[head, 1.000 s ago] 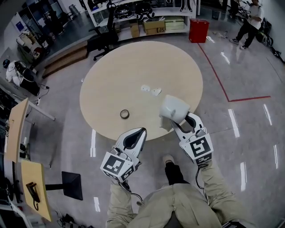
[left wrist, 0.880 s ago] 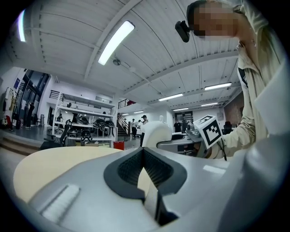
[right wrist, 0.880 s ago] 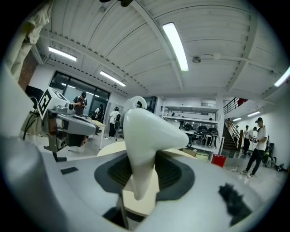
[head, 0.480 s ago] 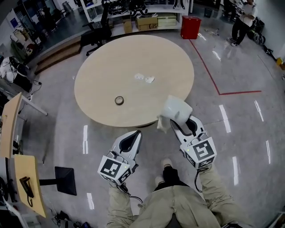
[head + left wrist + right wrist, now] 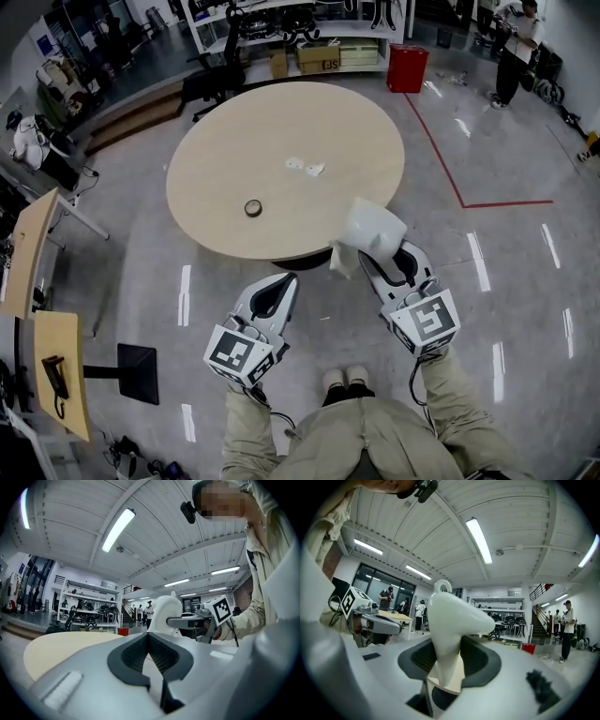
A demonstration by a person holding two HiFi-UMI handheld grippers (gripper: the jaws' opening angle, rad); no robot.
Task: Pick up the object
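Right claw (image 5: 379,255) is clamped on the white object (image 5: 373,228), and its two jaws press on the narrow lower part from either side. In the right gripper view the object stands upright between the dark pads. It widens above them into a smooth bulge that leans to that view's right, with a small loop at the very top. A cream flap (image 5: 342,261) sticks out below the pinched part. From the head view the object covers the tips of the jaws and reaches past them. It is held in the air, clear of any surface, at the near right rim of the round bench (image 5: 225,159).

The left claw (image 5: 289,278) holds nothing. Its jaws are together, the dark pads meeting along the middle line in the left gripper view. It is level with the right claw and well apart from it, over the grey floor (image 5: 141,281) in front of the bench. The left gripper view looks across at the object in the other claw's grip.

On the bench lie a roll of tape (image 5: 252,207) and, farther back, two small white pieces (image 5: 305,167) just beside each other. A red bin (image 5: 409,67) stands beyond the bench, a red line (image 5: 441,159) runs across the floor, and a person (image 5: 511,47) stands at the far right.
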